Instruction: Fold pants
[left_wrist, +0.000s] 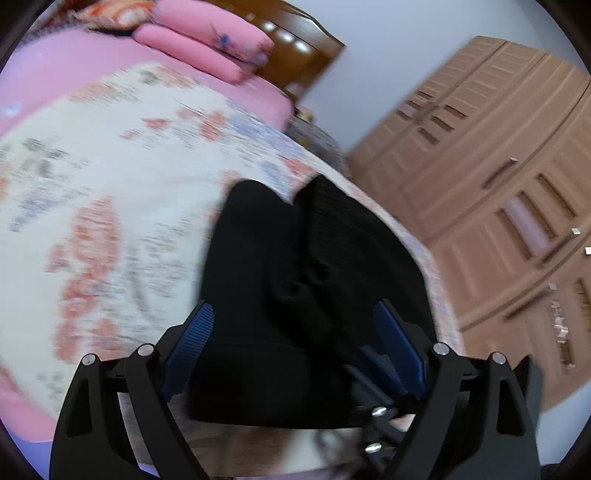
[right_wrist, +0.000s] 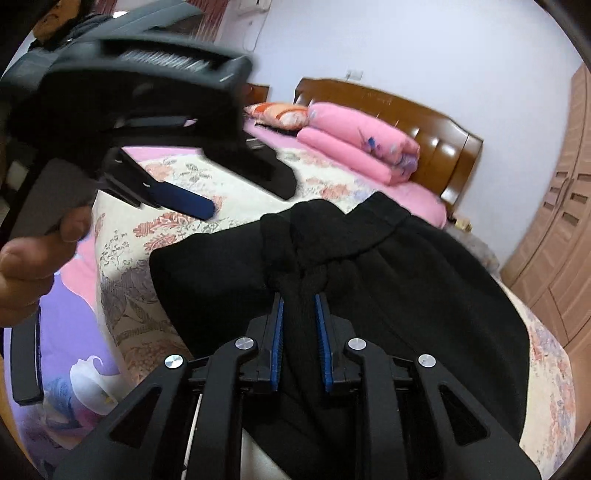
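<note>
Right claw (right_wrist: 300, 310) – clamped on pants (right_wrist: 406, 280)

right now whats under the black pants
The black pants lie on a floral bedspread, which shows around them. Whatever is directly beneath the fabric is covered. The right tool pinches a fold near the waistband.

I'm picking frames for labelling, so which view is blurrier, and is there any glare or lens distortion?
Left wrist view: heavy motion smear across the floral bedspread and the black pants; wardrobe lines bow from the fisheye. Right wrist view: mostly sharp on the pants and the right gripper, only the left gripper blurs; glare spots on the glossy headboard.
</note>
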